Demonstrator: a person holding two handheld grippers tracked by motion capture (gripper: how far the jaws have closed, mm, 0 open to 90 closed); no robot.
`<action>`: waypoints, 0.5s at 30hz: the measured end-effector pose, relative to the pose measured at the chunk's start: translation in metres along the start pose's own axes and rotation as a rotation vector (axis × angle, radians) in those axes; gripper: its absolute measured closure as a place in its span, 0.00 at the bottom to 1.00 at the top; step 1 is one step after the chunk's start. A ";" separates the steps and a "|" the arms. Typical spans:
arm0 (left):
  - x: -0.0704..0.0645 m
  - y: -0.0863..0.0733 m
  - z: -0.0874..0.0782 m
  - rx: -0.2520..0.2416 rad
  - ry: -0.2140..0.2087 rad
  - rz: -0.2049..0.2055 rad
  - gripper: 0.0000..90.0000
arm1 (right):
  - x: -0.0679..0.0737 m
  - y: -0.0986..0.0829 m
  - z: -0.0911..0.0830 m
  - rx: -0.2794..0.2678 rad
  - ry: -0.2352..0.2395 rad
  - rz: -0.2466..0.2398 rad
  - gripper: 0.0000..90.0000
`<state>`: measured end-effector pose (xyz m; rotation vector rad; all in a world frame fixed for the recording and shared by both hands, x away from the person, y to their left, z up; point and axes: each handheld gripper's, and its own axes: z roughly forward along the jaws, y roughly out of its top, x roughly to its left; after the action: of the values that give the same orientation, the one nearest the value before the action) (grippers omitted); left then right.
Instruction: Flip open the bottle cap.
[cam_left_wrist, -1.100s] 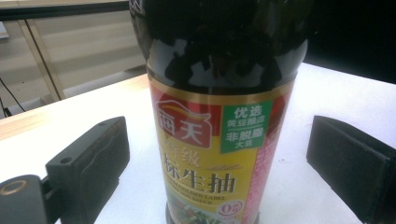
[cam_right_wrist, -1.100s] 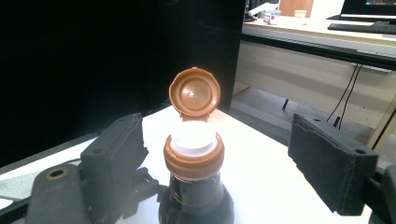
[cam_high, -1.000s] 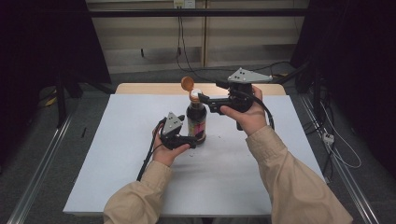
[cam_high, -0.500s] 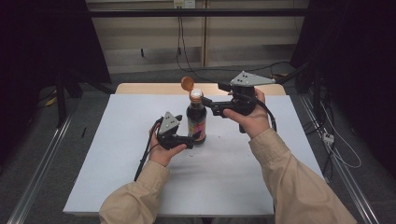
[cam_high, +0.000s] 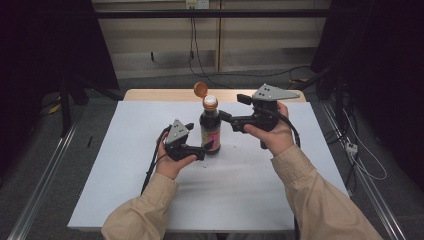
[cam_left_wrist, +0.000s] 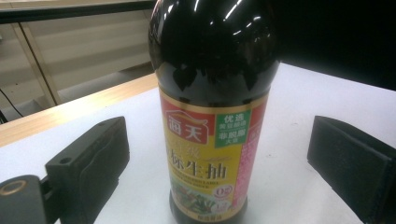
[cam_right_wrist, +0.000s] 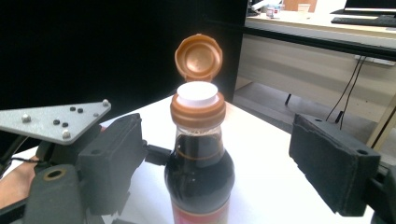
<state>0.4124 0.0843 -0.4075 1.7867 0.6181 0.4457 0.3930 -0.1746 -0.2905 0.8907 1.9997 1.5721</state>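
Found the soy sauce bottle (cam_high: 210, 131) standing upright near the middle of the white table (cam_high: 250, 195), a little toward 12 o'clock. Saw its orange flip lid (cam_high: 200, 89) swung open and tipped back toward 11 o'clock from the neck, with the white pour spout (cam_right_wrist: 197, 93) bare below it.

Saw the left gripper (cam_high: 206, 149) low, come in from 8 o'clock at the bottle's base. Its jaws were spread wide to either side of the label, with table showing in both gaps in the left gripper view, so nothing was held. Saw the right gripper (cam_high: 226, 118) higher, reaching in from 3 o'clock at neck height, jaws likewise wide and flanking the collar without touching it.

Judged the step in hand as bracketing the bottle before working the lid: both tools placed, neither committed. Could not tell from this moment alone whether closing the lid or pouring was meant.

For the next move, judged it wise to narrow the left jaws onto the lower body first and so pin the bottle. Only then bring the right gripper toward 11 o'clock and over the lid to press it down onto the spout, gently, lest the tall bottle tip.
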 end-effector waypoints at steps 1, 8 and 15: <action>0.000 0.000 -0.002 0.003 -0.003 -0.001 0.06 | 0.000 -0.001 -0.001 0.001 0.000 -0.003 0.19; 0.005 0.001 -0.014 -0.002 -0.015 -0.002 0.06 | -0.001 -0.017 -0.008 0.010 0.001 0.010 0.19; 0.008 -0.002 -0.022 -0.008 -0.022 -0.017 0.06 | -0.007 -0.034 -0.019 0.010 -0.008 0.029 0.19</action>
<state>0.4054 0.1059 -0.4034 1.7755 0.6148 0.4154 0.3777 -0.1973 -0.3186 0.9323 1.9995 1.5724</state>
